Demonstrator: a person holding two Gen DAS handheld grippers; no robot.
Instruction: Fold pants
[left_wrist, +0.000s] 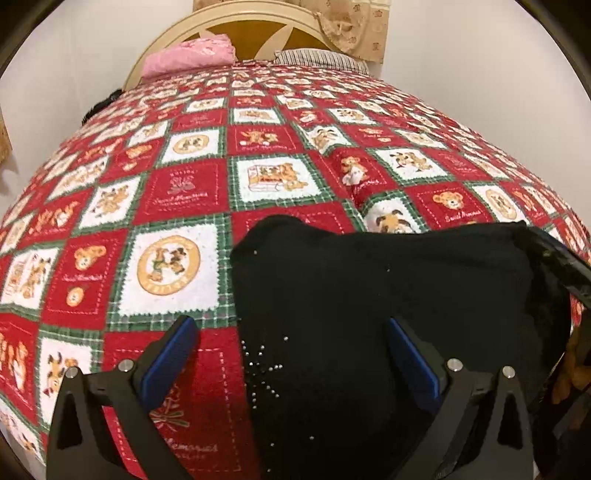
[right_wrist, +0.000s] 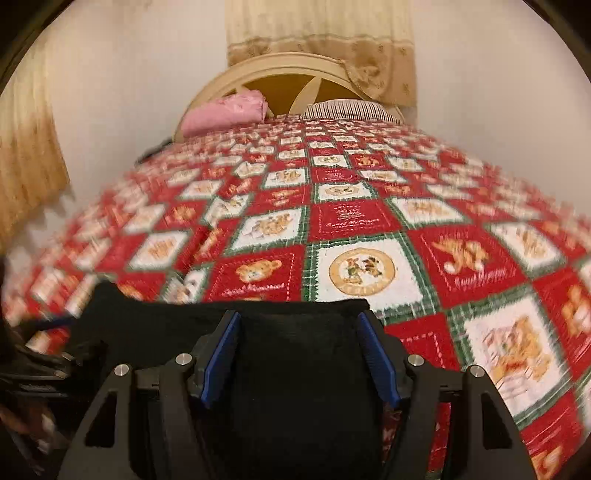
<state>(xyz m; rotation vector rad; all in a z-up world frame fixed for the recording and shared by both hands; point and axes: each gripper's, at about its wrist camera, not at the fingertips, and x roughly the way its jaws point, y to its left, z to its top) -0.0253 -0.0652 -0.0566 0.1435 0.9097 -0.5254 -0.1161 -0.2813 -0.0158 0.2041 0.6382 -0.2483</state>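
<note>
One pair of black pants (left_wrist: 369, 295), bunched in a single heap on one bedspread (left_wrist: 184, 192) of red and white squares. Two grippers: the left gripper (left_wrist: 291, 332) and the right gripper (right_wrist: 299, 325), each with two blue-padded fingers (left_wrist: 168, 362), four fingers in all. At the far end, one pink folded cloth (left_wrist: 188, 55), one striped pillow (left_wrist: 321, 57) and one arched headboard (left_wrist: 236, 18). Curtains (right_wrist: 321, 48): one panel behind the headboard, a second (right_wrist: 26, 147) at the left edge of the right wrist view. Small silver studs (left_wrist: 264, 363) on the pants: too many and too fine to count
</note>
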